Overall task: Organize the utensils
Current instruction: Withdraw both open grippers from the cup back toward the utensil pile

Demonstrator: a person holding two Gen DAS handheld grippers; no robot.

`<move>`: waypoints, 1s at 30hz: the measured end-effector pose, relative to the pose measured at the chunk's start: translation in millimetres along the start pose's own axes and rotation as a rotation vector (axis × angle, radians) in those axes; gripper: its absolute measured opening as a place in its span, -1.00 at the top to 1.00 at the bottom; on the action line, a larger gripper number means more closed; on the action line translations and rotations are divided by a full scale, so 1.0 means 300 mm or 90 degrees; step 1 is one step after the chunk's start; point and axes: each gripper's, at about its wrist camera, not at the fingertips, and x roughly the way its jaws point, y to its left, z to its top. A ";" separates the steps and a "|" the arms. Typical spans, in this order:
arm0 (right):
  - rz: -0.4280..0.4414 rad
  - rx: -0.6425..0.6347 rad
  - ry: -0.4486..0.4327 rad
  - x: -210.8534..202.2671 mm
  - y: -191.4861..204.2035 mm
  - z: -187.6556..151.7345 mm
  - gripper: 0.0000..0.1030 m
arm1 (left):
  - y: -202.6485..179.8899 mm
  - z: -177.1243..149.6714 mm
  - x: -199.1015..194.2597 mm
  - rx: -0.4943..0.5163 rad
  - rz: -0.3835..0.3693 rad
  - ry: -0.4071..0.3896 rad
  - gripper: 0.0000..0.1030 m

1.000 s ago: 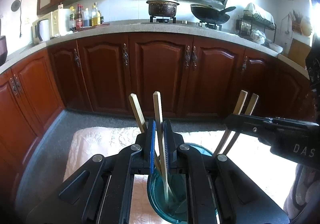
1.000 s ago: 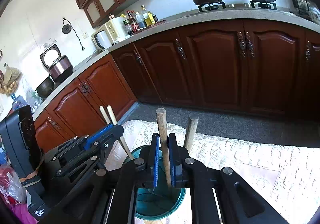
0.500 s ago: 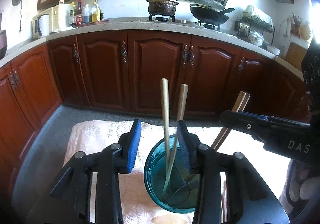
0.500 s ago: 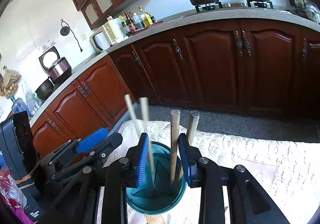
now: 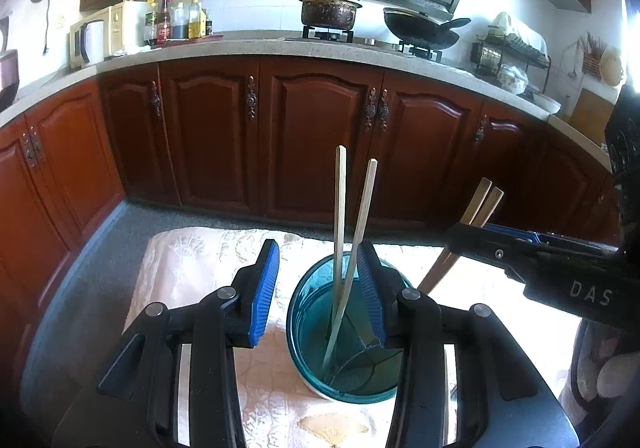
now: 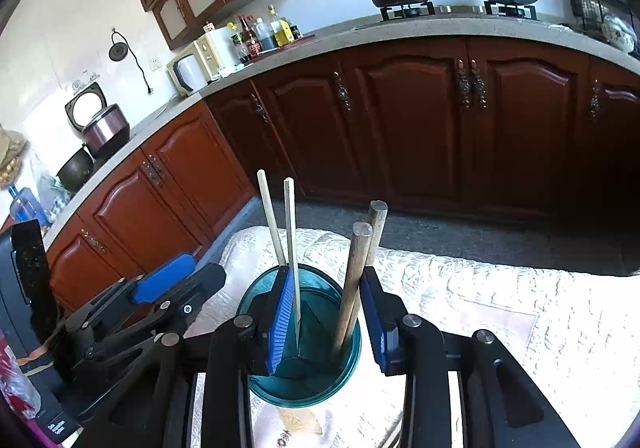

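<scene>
Two grippers stand over one teal plastic cup [image 5: 316, 332] on a table draped in a pale embroidered cloth [image 5: 192, 264]. At left, the left gripper [image 5: 318, 288], its jaws just opened and spread, holds nothing; two pale bamboo chopsticks [image 5: 340, 215] lean free inside the cup. At right, the right gripper [image 6: 326, 312], jaws likewise just parted, flanks two darker round wooden chopsticks [image 6: 356, 272] resting in the cup's other compartment, untouched by either blue pad [image 6: 282, 316]. Four chopsticks in all.
</scene>
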 end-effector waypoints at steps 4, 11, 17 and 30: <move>-0.008 -0.005 0.003 -0.017 0.007 -0.006 0.32 | 0.005 -0.007 -0.012 0.001 0.001 -0.001 0.23; -0.026 -0.029 0.010 -0.046 0.024 -0.037 0.25 | 0.001 -0.034 -0.051 0.006 -0.007 0.002 0.13; -0.034 -0.028 0.006 -0.083 0.020 -0.075 0.23 | -0.007 -0.065 -0.084 0.011 -0.015 0.015 0.09; -0.050 -0.015 0.022 -0.135 0.004 -0.179 0.19 | -0.034 -0.153 -0.117 0.007 -0.026 0.061 -0.07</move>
